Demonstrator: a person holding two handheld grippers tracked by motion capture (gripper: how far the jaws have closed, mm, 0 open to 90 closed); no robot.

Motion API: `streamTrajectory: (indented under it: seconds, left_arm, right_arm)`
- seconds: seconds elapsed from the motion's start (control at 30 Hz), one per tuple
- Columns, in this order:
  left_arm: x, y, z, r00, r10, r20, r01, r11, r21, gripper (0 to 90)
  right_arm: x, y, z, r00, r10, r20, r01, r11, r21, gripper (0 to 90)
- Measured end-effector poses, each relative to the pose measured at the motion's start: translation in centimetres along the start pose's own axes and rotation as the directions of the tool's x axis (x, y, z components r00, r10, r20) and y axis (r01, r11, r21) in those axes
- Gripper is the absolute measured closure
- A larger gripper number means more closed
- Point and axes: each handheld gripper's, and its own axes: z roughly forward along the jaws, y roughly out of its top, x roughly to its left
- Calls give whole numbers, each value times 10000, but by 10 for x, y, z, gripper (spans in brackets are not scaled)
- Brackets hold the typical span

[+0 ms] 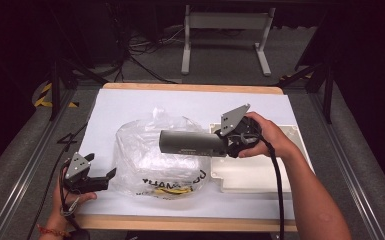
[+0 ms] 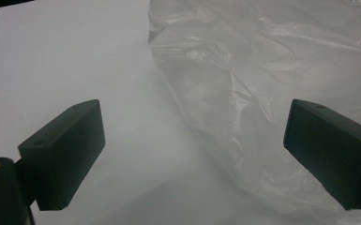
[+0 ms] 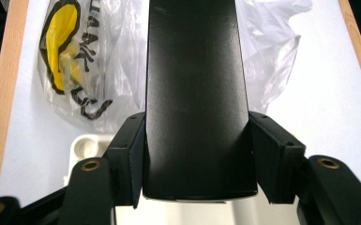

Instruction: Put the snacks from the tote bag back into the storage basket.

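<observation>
A long black box [image 1: 192, 143] hangs level above a crumpled clear plastic bag [image 1: 150, 160] with yellow and black print. My right gripper [image 1: 226, 144] is shut on the box's right end, with a hand around the gripper. In the right gripper view the box [image 3: 197, 93] runs away from the right gripper [image 3: 197, 161], clamped on both sides, and the bag [image 3: 89, 61] lies beneath. My left gripper [image 1: 109, 179] stands open at the bag's left edge, low over the table. In the left gripper view the left gripper [image 2: 194, 145] holds nothing, and the bag [image 2: 262, 70] reaches in front of its right jaw.
A white moulded tray [image 1: 260, 175] lies on the white table cover [image 1: 130, 105] to the right of the bag, under the right hand; its corner [image 3: 86, 145] sits below the box. The wooden table edge [image 1: 180, 222] runs along the front. A metal stand [image 1: 225, 20] stands beyond the table.
</observation>
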Motion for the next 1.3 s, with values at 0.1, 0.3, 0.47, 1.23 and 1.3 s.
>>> streamTrajectory:
  seconds: [0.1, 0.3, 0.47, 1.23, 1.3]
  left_arm:
    - [0, 0, 0, 10000, -40, -4, 40, 10000, -2, 65]
    - [0, 0, 0, 10000, -1, -33, 1, 10000, 31, 65]
    - [0, 0, 0, 10000, 13, -23, -12, 10000, 51, 65]
    - [-1, 0, 1, 10000, 40, -54, -39, 9999, 119, 62]
    - [-1, 0, 1, 10000, 35, -55, -35, 9999, 118, 62]
  right_arm:
    - [1, -6, -6, 9999, 88, 84, -88, 9999, 73, 432]
    - [2, -22, -22, 9994, 211, 256, -211, 9998, 5, 432]
    - [3, -36, -33, 9988, 346, 342, -346, 9994, -3, 432]
    - [10, -94, -72, 9917, 1083, 696, -1108, 9933, 323, 432]
    - [10, -100, -75, 9908, 1137, 727, -1165, 9926, 354, 432]
